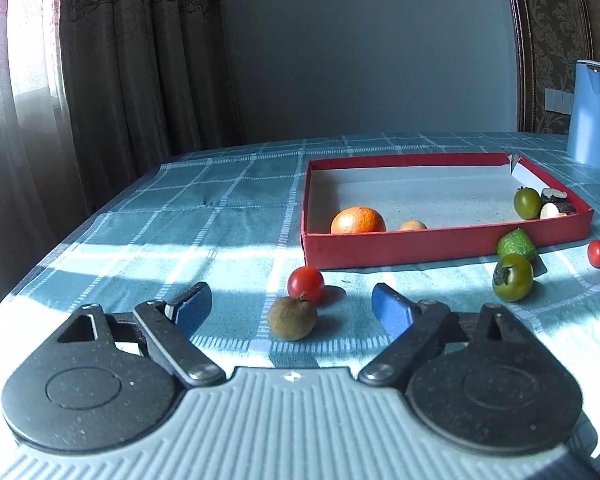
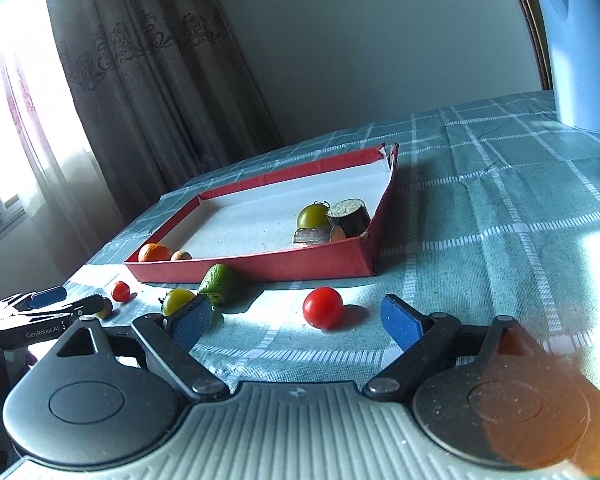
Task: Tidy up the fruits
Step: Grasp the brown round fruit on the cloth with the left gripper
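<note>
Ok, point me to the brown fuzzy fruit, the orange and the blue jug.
brown fuzzy fruit point(image 1: 291, 318): left wrist view, middle of its skin.
orange point(image 1: 358, 220): left wrist view, its lit front, inside the tray.
blue jug point(image 2: 576, 52): right wrist view, middle of its body.

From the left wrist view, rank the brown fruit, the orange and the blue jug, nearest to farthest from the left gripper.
1. Brown fruit: on the cloth between the open left gripper fingers, just ahead.
2. Orange: inside the red tray, near-left corner.
3. Blue jug: far right, beyond the tray.
</note>
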`<state>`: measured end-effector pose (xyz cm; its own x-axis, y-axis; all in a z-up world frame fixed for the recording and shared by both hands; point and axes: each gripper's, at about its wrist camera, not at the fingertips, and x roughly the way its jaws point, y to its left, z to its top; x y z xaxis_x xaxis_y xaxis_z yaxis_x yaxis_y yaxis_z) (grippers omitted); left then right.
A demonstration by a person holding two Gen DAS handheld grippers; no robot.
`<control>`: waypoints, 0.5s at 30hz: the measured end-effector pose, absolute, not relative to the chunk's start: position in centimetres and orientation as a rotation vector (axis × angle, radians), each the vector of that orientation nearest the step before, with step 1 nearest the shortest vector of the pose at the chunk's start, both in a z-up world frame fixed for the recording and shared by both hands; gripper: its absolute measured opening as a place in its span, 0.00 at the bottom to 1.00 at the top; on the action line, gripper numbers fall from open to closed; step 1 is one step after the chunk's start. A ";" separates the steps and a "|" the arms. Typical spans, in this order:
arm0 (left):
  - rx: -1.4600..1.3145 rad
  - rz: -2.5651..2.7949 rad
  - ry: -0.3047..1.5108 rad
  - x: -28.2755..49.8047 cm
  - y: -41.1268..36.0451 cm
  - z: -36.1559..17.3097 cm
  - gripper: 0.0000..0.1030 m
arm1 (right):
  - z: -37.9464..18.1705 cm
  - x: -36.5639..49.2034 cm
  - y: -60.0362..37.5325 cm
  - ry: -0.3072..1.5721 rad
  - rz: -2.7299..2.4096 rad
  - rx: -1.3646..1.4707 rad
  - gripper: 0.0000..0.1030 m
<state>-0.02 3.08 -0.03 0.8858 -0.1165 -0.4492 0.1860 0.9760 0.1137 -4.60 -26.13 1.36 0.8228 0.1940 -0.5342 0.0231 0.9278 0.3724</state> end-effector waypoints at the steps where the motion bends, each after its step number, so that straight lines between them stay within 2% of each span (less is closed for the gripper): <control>1: 0.156 -0.158 0.461 0.2 3.1 -0.1 0.81 | 1.3 -4.6 -26.1 0.602 0.093 0.377 0.89; 2: 0.159 -0.164 0.469 0.3 3.0 -0.1 0.79 | 1.3 -4.5 -26.1 0.604 0.094 0.377 0.89; 5: 0.167 -0.177 0.504 0.9 2.8 -0.4 0.64 | 1.3 -4.5 -26.1 0.608 0.094 0.374 0.89; 7: 0.165 -0.178 0.529 1.4 2.7 -0.5 0.58 | 1.3 -4.5 -26.1 0.608 0.093 0.374 0.89; 11: 0.129 -0.190 0.606 2.4 3.0 -1.0 0.39 | 1.3 -4.4 -26.0 0.614 0.093 0.366 0.89; 15: 0.118 -0.190 0.604 2.4 3.0 -1.0 0.27 | 1.2 -4.2 -25.7 0.633 0.090 0.346 0.90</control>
<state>2.38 2.96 -1.02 0.8064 -0.1431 -0.5738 0.2120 0.9757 0.0546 -4.18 -25.67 1.20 0.8046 0.1868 -0.5637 0.0225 0.9390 0.3433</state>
